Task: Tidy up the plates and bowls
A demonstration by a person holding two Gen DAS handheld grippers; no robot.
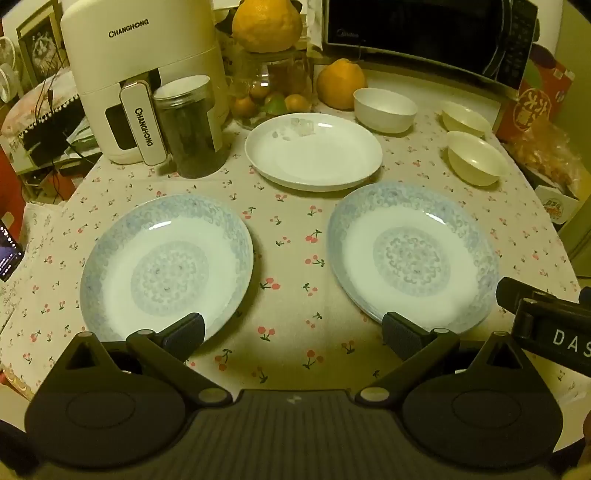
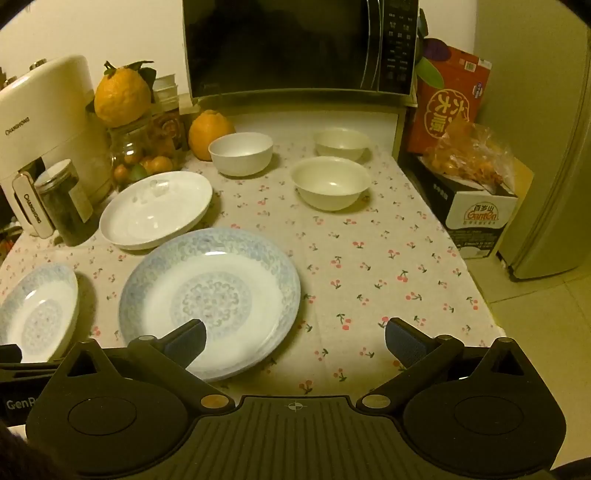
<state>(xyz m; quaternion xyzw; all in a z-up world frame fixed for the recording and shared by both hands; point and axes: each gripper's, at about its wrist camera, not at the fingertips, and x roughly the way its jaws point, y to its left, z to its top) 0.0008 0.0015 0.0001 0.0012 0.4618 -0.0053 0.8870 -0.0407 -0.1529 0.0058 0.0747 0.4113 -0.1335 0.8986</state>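
Both claws, left claw (image 1: 293,332) and right claw (image 2: 295,339), spread apart, empty, above the patterned plates (image 1: 166,266); CHANGHONG air fryer (image 1: 140,74) far left, Ganten box (image 2: 476,218) far right.

1. The tabletop (image 1: 295,236) is covered by a pale cloth printed with small cherries.
2. Two blue-patterned plates are set at the lower left (image 1: 166,266) and lower right (image 1: 412,254) of the left wrist view, well apart.
3. A plain white plate (image 1: 314,151) is placed above them at centre.
4. Three bowls are seen at the upper right: a white bowl (image 1: 384,109) and two cream bowls (image 1: 465,118) (image 1: 476,157).
5. An air fryer (image 1: 140,74), a dark jar (image 1: 190,125) and a microwave (image 1: 424,33) are stood along the top.
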